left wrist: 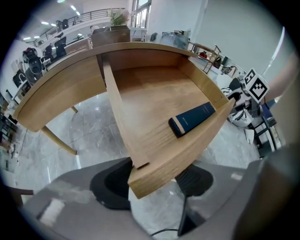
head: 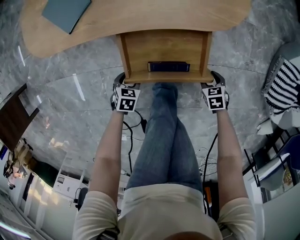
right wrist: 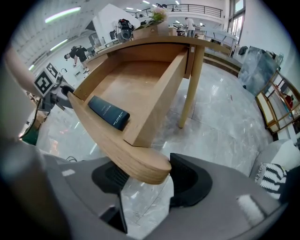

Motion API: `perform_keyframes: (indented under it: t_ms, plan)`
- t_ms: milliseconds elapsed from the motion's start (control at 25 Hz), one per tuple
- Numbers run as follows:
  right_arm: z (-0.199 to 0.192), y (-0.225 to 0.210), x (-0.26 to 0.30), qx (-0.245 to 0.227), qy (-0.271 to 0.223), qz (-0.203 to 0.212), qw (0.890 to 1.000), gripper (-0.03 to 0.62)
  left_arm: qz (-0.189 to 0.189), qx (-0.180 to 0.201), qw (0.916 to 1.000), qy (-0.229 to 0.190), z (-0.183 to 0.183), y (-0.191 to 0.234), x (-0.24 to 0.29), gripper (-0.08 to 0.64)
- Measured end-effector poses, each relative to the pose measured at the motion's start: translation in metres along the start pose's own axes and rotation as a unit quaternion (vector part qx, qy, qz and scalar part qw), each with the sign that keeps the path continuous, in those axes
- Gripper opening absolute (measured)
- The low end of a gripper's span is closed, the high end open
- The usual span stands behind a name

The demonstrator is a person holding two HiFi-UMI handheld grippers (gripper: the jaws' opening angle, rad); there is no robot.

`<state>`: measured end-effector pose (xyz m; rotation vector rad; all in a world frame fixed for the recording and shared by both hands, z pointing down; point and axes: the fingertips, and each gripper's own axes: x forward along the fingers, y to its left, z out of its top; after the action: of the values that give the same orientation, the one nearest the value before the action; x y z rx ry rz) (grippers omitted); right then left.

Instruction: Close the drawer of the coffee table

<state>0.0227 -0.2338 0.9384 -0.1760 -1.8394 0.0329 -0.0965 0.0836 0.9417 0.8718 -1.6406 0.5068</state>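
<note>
Left gripper, right gripper jaws straddling drawer corners, tabletop cropped

light wooden drawer with curved front, pulled out of the coffee table.

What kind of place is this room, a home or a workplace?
Probably a large workplace hall, not a home: a polished grey marble floor, strip ceiling lights and an upper balcony railing.
</note>
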Motion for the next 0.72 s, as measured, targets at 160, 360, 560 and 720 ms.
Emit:
perform_keyframes:
  t_ms: [160,360,560,720]
  plan:
    - [0.002,-0.001,-0.013,0.002,0.002,0.002,1.0,0.25,-0.003,-0.001,1.0,0.001,0.005,-0.003,-0.014,0.27]
    - [0.012,0.0,-0.034,0.006,0.004,0.004,1.0,0.25,-0.004,-0.007,1.0,0.001,0.012,-0.006,-0.032,0.27]
    - [0.022,-0.009,-0.042,0.001,0.006,0.002,1.0,0.25,-0.001,-0.011,0.9999,-0.004,0.024,-0.008,-0.04,0.27]
    - [0.03,-0.017,-0.04,-0.003,0.001,-0.002,1.0,0.25,0.006,-0.012,0.9999,-0.006,0.034,-0.006,-0.038,0.27]
